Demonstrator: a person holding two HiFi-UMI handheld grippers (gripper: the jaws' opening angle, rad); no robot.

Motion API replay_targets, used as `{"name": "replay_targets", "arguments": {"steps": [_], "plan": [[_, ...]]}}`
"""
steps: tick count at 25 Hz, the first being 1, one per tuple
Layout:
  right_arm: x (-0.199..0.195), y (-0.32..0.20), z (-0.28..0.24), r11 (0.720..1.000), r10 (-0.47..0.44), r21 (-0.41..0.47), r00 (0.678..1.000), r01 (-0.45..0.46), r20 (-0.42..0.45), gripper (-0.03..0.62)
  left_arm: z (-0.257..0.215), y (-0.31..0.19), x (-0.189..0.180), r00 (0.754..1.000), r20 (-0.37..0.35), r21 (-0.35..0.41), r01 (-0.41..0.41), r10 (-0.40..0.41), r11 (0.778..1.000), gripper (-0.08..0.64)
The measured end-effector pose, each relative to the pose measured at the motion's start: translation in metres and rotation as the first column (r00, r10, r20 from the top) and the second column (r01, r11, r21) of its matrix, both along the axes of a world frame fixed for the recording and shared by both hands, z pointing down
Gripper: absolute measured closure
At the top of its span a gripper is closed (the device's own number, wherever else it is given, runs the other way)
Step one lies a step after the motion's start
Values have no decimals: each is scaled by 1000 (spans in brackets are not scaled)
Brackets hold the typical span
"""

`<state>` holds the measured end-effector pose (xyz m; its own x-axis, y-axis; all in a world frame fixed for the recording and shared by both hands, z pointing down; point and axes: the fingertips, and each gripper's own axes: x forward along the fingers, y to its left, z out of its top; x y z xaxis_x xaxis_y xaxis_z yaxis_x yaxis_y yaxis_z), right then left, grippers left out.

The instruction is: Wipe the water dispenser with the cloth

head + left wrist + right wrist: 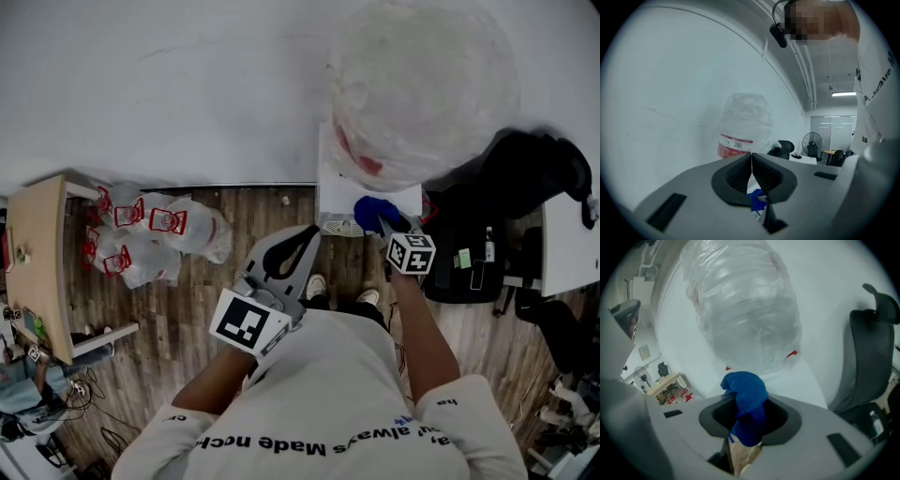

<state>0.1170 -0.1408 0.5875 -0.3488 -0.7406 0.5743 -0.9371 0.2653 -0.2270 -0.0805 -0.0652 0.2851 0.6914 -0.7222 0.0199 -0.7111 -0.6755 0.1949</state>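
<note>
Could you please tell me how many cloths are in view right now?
1. The blue cloth is pinched between the jaws of the right gripper, close to the water dispenser, just below its bottle. Others could be hidden behind the person.

Cloth [371, 211] before dispenser [336, 199]; bags [157, 232] at left

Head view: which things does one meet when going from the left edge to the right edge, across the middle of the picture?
Wooden table → white plastic bags with red print → left hand-held gripper → blue cloth → black office chair → white table.
</note>
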Motion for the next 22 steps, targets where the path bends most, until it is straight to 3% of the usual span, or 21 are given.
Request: {"name": "replay_targets", "arguments": {"steps": [3, 7, 16, 22], "plan": [[24, -21, -23, 998, 52, 49, 998, -50, -43, 459, 1, -1, 0, 1000, 4, -3, 0, 0, 1000, 538], [57, -46, -19, 996, 87, 42, 990, -83, -112, 459, 1, 0, 4, 1000, 5, -5, -8, 8, 1000, 538], [63, -64, 7, 999, -39, 7, 979, 41, -201, 460, 2, -4, 3, 1000, 15, -16, -4, 5, 1000, 538], [59, -50, 8, 998, -66, 7, 972, 69, -225, 465, 0, -4, 13, 1000, 8, -8, -26, 26, 1000, 538]]}}
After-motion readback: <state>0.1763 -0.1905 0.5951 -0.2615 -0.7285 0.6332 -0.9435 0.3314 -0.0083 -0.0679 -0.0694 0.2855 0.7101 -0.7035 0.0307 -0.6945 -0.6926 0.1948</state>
